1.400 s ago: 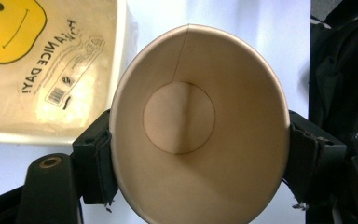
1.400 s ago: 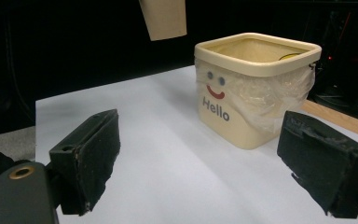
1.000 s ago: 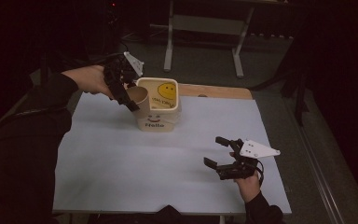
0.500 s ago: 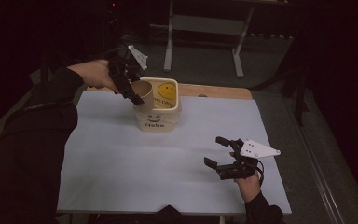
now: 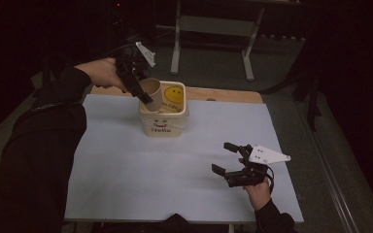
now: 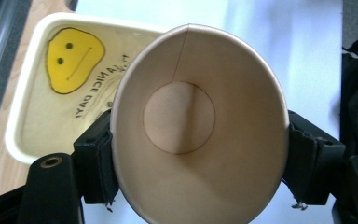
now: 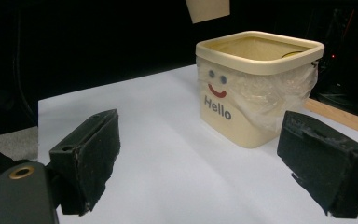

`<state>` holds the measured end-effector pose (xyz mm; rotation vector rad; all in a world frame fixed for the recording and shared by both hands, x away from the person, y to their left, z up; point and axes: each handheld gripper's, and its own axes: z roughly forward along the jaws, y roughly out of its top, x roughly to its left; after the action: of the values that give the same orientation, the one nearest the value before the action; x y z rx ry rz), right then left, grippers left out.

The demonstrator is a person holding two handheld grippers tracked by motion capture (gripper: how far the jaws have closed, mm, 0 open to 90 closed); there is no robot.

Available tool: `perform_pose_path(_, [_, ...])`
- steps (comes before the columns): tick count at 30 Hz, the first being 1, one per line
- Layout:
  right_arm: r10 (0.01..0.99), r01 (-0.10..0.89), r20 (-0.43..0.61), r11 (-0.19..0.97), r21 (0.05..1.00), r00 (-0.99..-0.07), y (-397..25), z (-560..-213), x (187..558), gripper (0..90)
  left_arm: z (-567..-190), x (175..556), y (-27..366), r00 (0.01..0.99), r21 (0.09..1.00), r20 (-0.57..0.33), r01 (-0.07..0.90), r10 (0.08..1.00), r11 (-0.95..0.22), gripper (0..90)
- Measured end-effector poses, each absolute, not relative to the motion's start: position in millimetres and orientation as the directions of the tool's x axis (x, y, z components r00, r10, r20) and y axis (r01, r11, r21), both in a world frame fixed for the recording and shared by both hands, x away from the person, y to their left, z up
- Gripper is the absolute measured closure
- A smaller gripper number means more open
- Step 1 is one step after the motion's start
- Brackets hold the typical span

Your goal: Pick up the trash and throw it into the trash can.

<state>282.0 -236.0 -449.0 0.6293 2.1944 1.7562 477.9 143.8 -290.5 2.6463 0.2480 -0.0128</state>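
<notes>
Near right on the table [image 5: 126, 194], the right gripper [image 5: 227, 158] rests with jaws wide apart, holding nothing. Farther left, the left gripper [image 5: 137, 90] has its jaws clamped on a tilted paper cup [image 5: 149, 91] above the cream "Hello" tub [image 5: 164, 127].

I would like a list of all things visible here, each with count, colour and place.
paper cup: one, brown, held above the bin's left rim
bin: one, cream, smiley and "Hello" print, far middle of table
table: one, pale blue sheet over a wooden top
metal stand: one, grey, on the floor behind the table
left gripper: one, black, shut on the paper cup
right gripper: one, black, open, near right of table
</notes>
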Motion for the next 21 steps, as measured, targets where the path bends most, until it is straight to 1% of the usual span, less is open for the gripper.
perform_pose_path(4, [0.484,0.168,0.065,0.174,0.970,-0.873,-236.4,-448.9,282.0,12.8,-291.3,482.7,140.2,0.982,0.436,-0.041,0.182,0.183,-0.881,26.1])
perform_pose_path(13, [0.482,0.169,0.066,0.172,0.970,-0.874,-237.3,-448.7,281.7,12.8,-294.7,491.1,135.3,0.980,0.421,-0.049,0.193,0.191,-0.886,26.0])
perform_pose_path(21, [0.483,0.168,0.068,0.167,0.971,-0.873,-238.2,-448.1,281.5,12.8,-299.4,495.9,135.6,0.980,0.393,-0.034,0.193,0.195,-0.899,26.0])
